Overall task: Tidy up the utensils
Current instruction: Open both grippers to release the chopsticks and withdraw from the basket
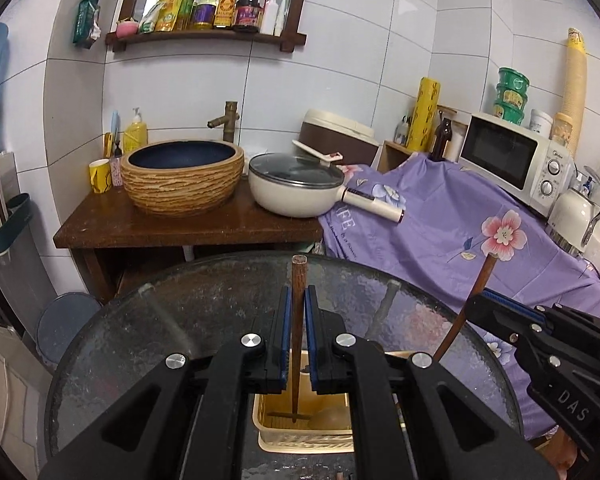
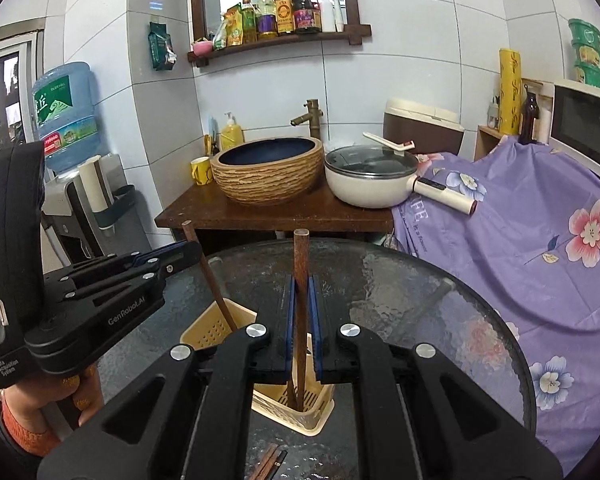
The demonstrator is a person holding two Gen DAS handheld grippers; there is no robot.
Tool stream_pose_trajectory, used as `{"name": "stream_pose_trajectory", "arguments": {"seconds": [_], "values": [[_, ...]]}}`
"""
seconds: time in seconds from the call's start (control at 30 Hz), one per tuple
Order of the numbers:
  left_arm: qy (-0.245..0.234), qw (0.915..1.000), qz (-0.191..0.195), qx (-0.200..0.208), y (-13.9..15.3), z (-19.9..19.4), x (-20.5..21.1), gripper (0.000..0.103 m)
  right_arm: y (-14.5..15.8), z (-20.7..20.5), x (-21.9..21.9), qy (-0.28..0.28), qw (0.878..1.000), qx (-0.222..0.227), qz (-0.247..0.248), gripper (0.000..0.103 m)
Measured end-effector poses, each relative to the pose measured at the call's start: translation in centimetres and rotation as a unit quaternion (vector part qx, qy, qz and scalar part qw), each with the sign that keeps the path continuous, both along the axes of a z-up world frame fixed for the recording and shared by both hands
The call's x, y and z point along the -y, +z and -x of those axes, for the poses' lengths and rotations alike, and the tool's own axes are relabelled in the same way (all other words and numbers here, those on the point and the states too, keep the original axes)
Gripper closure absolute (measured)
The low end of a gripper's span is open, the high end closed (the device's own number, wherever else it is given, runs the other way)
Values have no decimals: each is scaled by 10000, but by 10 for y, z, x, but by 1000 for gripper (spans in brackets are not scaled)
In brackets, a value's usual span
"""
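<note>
A round dark glass table (image 1: pixel 204 312) fills the lower half of both views, its textured top bare apart from a cream slotted utensil basket (image 2: pixel 296 408) near the bottom centre and some more chopsticks (image 2: pixel 270 460) lying flat at the lower edge of the right wrist view. Behind the table's far rim stands a brown wooden counter (image 1: pixel 180 224) bearing a ribbed vessel sink (image 1: pixel 182 178) and a white lidded pan (image 1: pixel 296 192); a purple flowered cloth (image 1: pixel 460 232) drapes the right side up to a microwave (image 1: pixel 516 156). White tiled walls close the room, and a water dispenser (image 2: pixel 66 116) stands at the left. The left gripper (image 1: pixel 299 304) is pinching one wooden chopstick (image 1: pixel 298 320) upright, its lower end inside the basket. The right gripper (image 2: pixel 301 292) likewise clamps a second chopstick (image 2: pixel 301 280), its tip in the basket's near compartment. The table surface right of the basket lies open.
</note>
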State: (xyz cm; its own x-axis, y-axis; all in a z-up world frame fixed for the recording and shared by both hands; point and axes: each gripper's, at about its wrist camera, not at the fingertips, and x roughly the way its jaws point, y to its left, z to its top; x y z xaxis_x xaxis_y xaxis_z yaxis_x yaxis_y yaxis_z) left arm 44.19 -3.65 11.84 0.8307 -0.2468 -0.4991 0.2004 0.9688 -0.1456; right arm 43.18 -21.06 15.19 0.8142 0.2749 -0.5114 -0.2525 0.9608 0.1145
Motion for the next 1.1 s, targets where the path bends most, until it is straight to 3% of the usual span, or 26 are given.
{"name": "stream_pose_trajectory", "arguments": {"seconds": [0.33, 0.4, 0.47, 0.53, 0.57, 0.6, 0.67, 0.87, 1.0, 1.1], "values": [[-5, 9999, 87, -71, -11, -3, -3, 95, -16, -4, 4, -139, 9999, -31, 40, 96], [-37, 9999, 121, -31, -9, 1, -5, 80, -17, -2, 6, -160, 9998, 3, 69, 95], [-53, 9997, 219, 54, -6, 10, -9, 50, -20, 4, 8, -208, 9997, 42, 87, 94], [-63, 9994, 296, 179, -4, 23, -13, 38, -25, 13, 11, -250, 9996, 75, 121, 76], [-78, 9992, 279, 258, -5, 34, -17, 31, -28, 19, 13, -265, 9995, 98, 118, 51], [-92, 9992, 238, 295, -7, 42, -18, 28, -32, 27, 14, -319, 9993, 125, 114, 40], [-128, 9993, 130, 319, -15, 58, -21, 13, -40, 41, 16, -406, 9990, 145, 139, 40], [95, 9994, -20, -318, -70, 95, -42, 9, -95, 76, 7, -152, 9986, -482, 159, 39], [162, 9985, -96, -514, -92, 114, -46, 9, -123, 104, -5, -209, 9972, -595, 395, 26], [102, 9980, -175, -593, -104, 130, -45, 9, -139, 123, -7, -181, 9968, -729, 278, 26]]}}
